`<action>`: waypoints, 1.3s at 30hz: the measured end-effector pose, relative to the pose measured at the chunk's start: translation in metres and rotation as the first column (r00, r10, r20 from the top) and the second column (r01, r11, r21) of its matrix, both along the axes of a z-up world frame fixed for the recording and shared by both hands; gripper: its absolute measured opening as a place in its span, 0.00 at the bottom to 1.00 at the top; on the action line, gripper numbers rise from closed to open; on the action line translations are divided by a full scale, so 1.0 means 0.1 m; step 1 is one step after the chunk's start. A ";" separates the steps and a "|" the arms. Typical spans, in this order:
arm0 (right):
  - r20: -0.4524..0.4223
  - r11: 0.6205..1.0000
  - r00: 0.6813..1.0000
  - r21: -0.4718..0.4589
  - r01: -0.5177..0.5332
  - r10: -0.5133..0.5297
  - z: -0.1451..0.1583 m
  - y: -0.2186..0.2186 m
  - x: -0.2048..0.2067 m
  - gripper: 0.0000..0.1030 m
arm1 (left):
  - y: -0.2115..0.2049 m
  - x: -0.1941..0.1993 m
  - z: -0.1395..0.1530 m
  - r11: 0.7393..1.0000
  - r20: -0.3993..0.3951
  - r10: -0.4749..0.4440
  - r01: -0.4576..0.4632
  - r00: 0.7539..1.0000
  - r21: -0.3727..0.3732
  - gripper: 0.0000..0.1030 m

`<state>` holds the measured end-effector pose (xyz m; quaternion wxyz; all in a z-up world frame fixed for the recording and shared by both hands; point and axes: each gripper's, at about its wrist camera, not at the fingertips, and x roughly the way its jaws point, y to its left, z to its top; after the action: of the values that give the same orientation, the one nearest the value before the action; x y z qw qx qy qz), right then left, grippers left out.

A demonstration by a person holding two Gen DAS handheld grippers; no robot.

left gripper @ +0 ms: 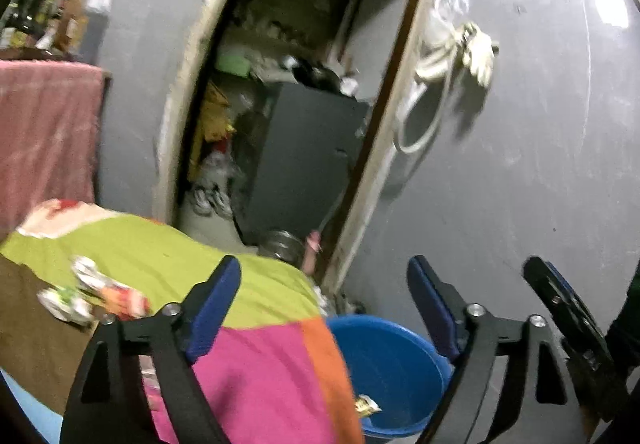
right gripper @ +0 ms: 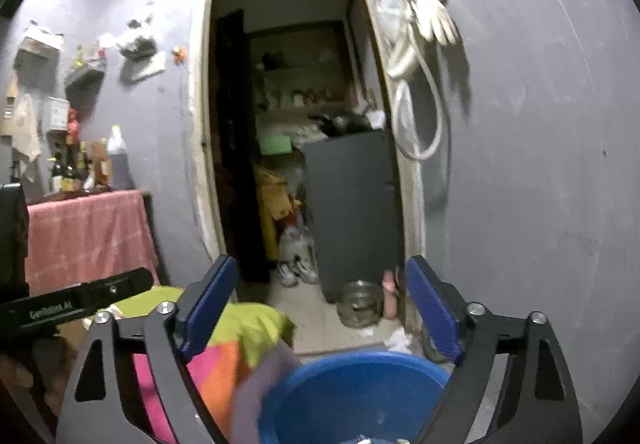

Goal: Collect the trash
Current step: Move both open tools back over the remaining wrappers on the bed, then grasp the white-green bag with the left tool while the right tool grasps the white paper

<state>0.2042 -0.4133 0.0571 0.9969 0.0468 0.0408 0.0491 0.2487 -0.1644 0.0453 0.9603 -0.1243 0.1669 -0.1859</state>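
Observation:
A blue bucket [left gripper: 390, 372] stands on the floor beside a surface covered with a green, pink and orange cloth [left gripper: 248, 356]. A small yellow wrapper [left gripper: 366, 405] lies inside the bucket. Crumpled wrappers [left gripper: 92, 294] lie on the cloth at the left. My left gripper [left gripper: 324, 284] is open and empty, above the cloth edge and bucket. My right gripper [right gripper: 322, 284] is open and empty, above the bucket [right gripper: 352, 396]; it shows at the right edge of the left wrist view [left gripper: 568, 320].
A doorway [right gripper: 304, 123] in the grey wall opens onto a cluttered storeroom with a dark cabinet [right gripper: 352, 211] and a metal bowl [right gripper: 360, 304]. A pink-draped table with bottles [right gripper: 86, 236] stands left. A hose and gloves [right gripper: 424, 55] hang on the wall.

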 end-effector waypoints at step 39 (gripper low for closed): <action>-0.226 0.954 0.933 -0.039 -0.296 0.280 -0.45 2.02 0.57 1.00 | 2.04 -0.01 -0.78 0.958 -0.206 0.237 -0.193 0.949 0.211 0.98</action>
<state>0.2615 -0.2112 0.0125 0.9694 0.0093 0.1578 0.1877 0.2482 0.0400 -0.0328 0.9566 -0.0709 0.2786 -0.0474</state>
